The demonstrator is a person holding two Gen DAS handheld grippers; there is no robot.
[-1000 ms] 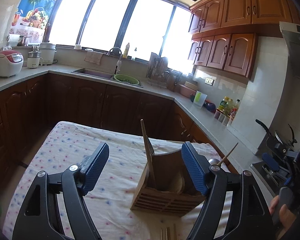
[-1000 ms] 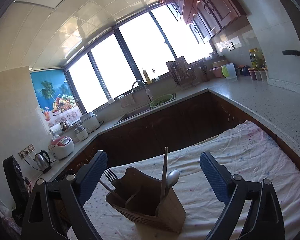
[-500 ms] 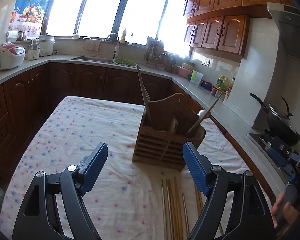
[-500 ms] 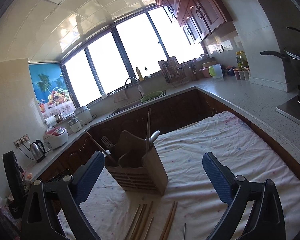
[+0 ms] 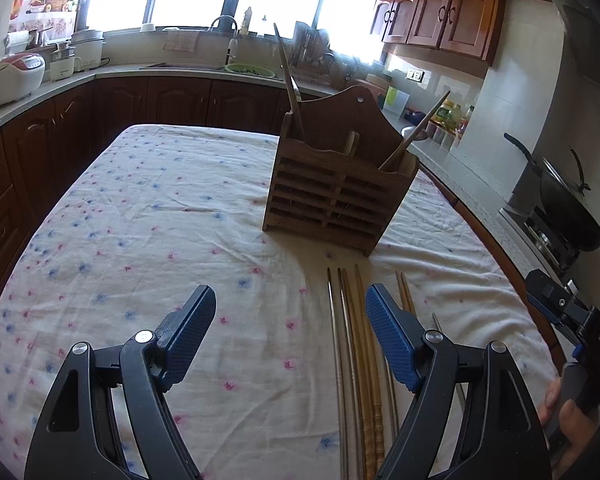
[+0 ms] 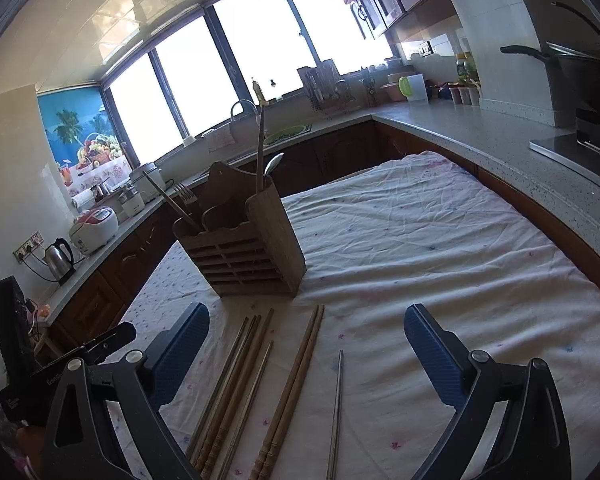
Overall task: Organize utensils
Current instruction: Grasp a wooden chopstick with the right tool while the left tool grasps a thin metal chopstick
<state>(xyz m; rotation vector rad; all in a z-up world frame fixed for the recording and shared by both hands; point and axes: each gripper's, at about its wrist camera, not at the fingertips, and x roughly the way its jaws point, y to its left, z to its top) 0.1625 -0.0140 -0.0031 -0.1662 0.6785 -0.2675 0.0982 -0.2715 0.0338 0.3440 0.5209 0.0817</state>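
Observation:
A wooden utensil holder [image 5: 332, 196] [image 6: 244, 248] stands upright on the cloth-covered table [image 5: 148, 216] [image 6: 432, 240], with a few utensils sticking out of it, among them a spoon [image 6: 273, 162] and a fork [image 6: 185, 194]. Several wooden and metal chopsticks [image 5: 356, 352] [image 6: 256, 384] lie in front of it. My left gripper [image 5: 290, 322] is open and empty above the cloth, just left of the chopsticks. My right gripper [image 6: 306, 340] is open and empty above the chopsticks. One metal chopstick [image 6: 336, 408] lies apart on the right.
Kitchen counters [image 6: 500, 136] wrap around the table, with a sink [image 5: 204, 66], rice cooker [image 5: 14, 78], kettle [image 6: 60, 258] and a wok on the stove [image 5: 564, 200]. The other hand-held gripper shows at the right edge of the left wrist view [image 5: 572, 312].
Both grippers have pulled back and tilted down from the holder. The chopsticks on the cloth have come into full view. Both stay open.

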